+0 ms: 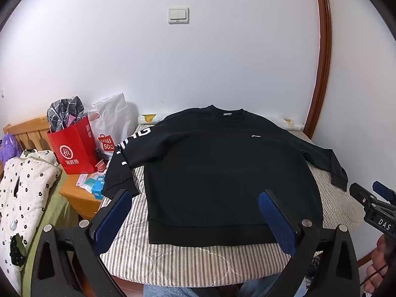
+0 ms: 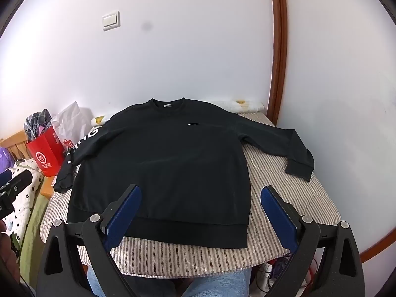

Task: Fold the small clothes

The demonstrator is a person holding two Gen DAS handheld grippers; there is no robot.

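Observation:
A black long-sleeved sweatshirt (image 1: pixel 222 173) lies flat, front up, on a striped table cover (image 1: pixel 185 259), with its collar at the far side and hem nearest me. It also shows in the right wrist view (image 2: pixel 168 168). Its left sleeve (image 1: pixel 123 163) with white letters hangs over the table's left edge. Its right sleeve (image 2: pixel 284 146) lies spread out to the right. My left gripper (image 1: pixel 195 198) is open and empty above the hem. My right gripper (image 2: pixel 200 193) is open and empty above the hem's right part, and it also shows in the left wrist view (image 1: pixel 366 193).
A red paper bag (image 1: pixel 74 148) and a white bag (image 1: pixel 111 123) stand on a wooden nightstand (image 1: pixel 79 198) to the left. A flowered quilt (image 1: pixel 22 190) lies on a bed further left. A white wall stands behind the table and a brown door frame (image 1: pixel 321 74) at the right.

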